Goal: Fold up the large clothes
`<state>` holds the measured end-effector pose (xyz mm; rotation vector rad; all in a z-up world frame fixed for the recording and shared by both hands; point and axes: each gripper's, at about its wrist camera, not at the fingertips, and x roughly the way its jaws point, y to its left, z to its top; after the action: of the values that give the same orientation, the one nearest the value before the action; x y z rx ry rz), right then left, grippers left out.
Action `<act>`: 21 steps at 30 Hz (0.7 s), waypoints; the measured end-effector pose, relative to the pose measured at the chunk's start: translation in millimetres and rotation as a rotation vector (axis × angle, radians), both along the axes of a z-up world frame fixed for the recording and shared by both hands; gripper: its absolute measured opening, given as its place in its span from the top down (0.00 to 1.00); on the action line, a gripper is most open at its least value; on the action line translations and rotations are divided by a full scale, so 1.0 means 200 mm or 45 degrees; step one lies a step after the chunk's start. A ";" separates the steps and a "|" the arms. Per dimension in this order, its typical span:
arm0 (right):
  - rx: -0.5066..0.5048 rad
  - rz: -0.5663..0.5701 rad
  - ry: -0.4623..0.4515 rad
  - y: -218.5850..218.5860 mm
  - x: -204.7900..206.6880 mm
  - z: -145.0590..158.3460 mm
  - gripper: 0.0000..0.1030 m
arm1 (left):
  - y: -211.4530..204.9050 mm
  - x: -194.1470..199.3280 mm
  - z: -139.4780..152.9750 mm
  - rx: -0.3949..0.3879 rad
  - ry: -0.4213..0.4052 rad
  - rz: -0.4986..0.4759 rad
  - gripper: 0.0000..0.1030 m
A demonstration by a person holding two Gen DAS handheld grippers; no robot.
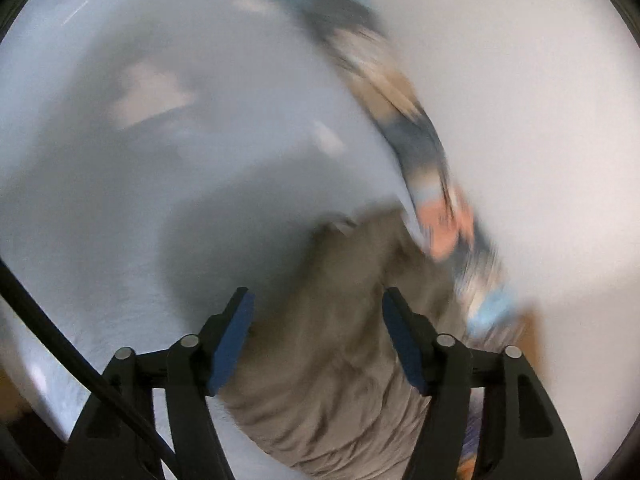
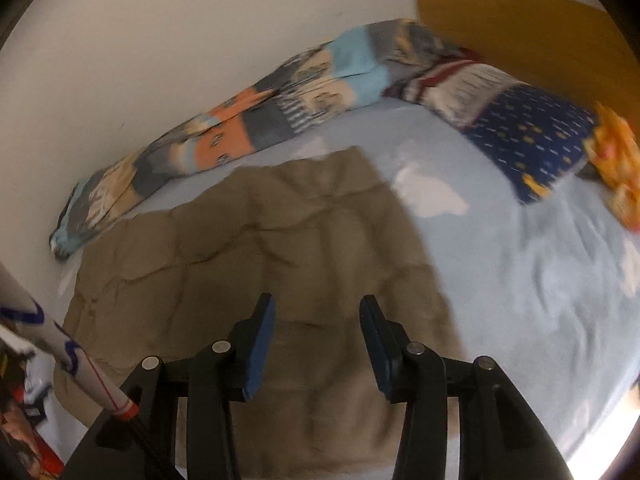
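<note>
A tan garment (image 2: pixel 256 248) lies spread flat and creased on the light blue bedsheet (image 2: pixel 520 280). In the right wrist view my right gripper (image 2: pixel 317 300) hovers over its near part, jaws apart with nothing between the blue pads. The left wrist view is strongly blurred. There my left gripper (image 1: pixel 316 294) stands open above the bunched tan garment (image 1: pixel 344 392), with no cloth pinched between its fingers. Whether either gripper touches the fabric I cannot tell.
A patchwork blanket (image 2: pixel 240 120) lies rolled along the white wall (image 2: pixel 160 40); it shows as a blurred streak (image 1: pixel 420 140) in the left view. A navy pillow (image 2: pixel 532 136), an orange cloth (image 2: pixel 616 160) and a mustard headboard (image 2: pixel 540 36) sit at the far right. A white rod (image 2: pixel 60 344) crosses the lower left.
</note>
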<state>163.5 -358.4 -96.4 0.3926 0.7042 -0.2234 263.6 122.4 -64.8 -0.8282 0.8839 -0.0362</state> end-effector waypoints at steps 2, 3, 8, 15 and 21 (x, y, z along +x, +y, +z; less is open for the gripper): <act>-0.043 0.033 0.037 0.05 0.10 -0.02 0.53 | -0.22 0.04 0.04 0.187 -0.037 -0.171 0.34; -0.070 0.047 0.072 0.08 0.16 -0.04 0.53 | -0.40 0.06 0.06 0.350 -0.068 -0.288 0.34; -0.189 0.101 0.245 0.15 0.34 -0.20 0.49 | -0.86 0.09 0.00 0.680 -0.148 -0.556 0.34; -0.179 0.114 0.308 0.13 0.36 -0.23 0.45 | -1.00 0.24 -0.03 0.805 -0.095 -0.580 0.34; -0.245 0.051 0.058 0.07 0.38 0.01 0.40 | -1.07 0.40 0.01 0.774 -0.102 -0.592 0.34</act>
<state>239.3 -344.3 -93.6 0.1903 0.7280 -0.2608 344.5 -91.1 -63.1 -0.0465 0.9264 -0.1958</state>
